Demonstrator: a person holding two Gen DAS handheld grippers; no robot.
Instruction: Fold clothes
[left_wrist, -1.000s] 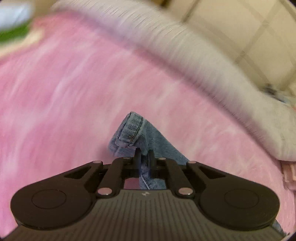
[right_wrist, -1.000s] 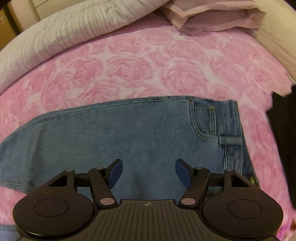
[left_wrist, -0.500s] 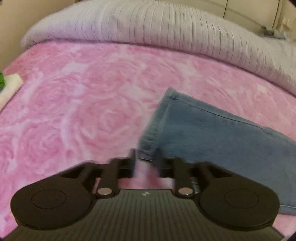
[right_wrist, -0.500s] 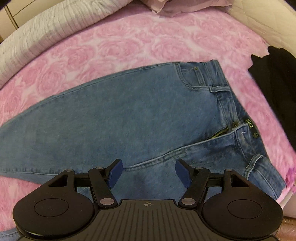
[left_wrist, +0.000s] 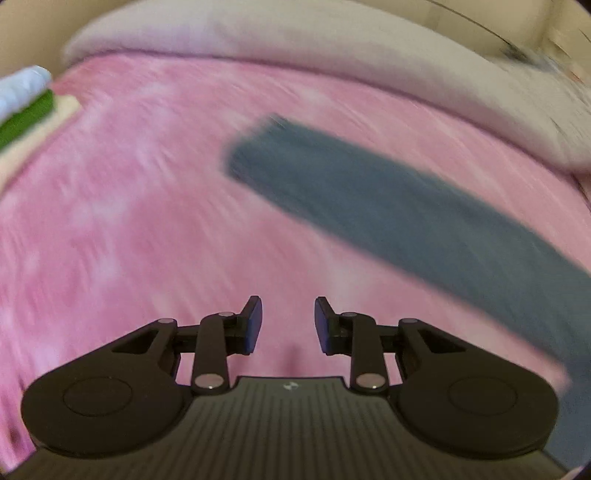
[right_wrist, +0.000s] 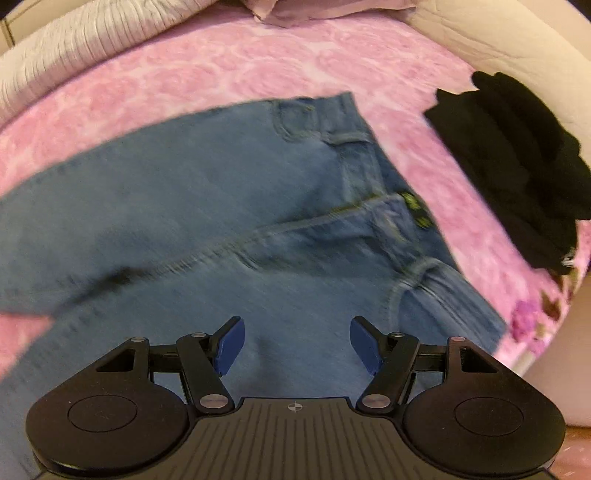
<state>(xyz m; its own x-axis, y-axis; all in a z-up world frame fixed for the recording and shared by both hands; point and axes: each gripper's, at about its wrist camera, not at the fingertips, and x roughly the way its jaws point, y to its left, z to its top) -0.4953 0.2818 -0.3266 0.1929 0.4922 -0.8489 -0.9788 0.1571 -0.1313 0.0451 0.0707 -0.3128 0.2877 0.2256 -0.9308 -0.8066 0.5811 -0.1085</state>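
**A:** What are the two claws doing?

**B:** The left gripper (left_wrist: 288, 321) hangs over bare pink bedspread (left_wrist: 147, 221), its jaws parted but drawing together, nothing between them. The right gripper (right_wrist: 295, 345) stands spread wide above blue denim, also pinching nothing.

**A:** And the jeans?

**B:** The jeans (right_wrist: 207, 206) lie flat on the rose-patterned spread. Seen from the right wrist, the waistband, a front pocket and a belt loop sit up and to the right of the fingers, with the fly seam running across the middle and the legs trailing off to the left. From the left wrist, one leg (left_wrist: 406, 221) stretches as a long band from upper centre down to the right edge, its cuff end well ahead of the fingertips and apart from them.

**A:** How clear is that left view?

**B:** Heavily smeared; the cuff's hem is probably there at the near-left end of the band, but no stitching can be made out.

**A:** What else is on the bed?

**B:** A grey ribbed quilt (left_wrist: 369, 62) along the far edge, a black garment (right_wrist: 517, 162) to the right of the waistband and clear of it, a pale pink pillow (right_wrist: 332, 9) at the top, and a stack of folded items (left_wrist: 26, 107), white, green and cream, at the far left.
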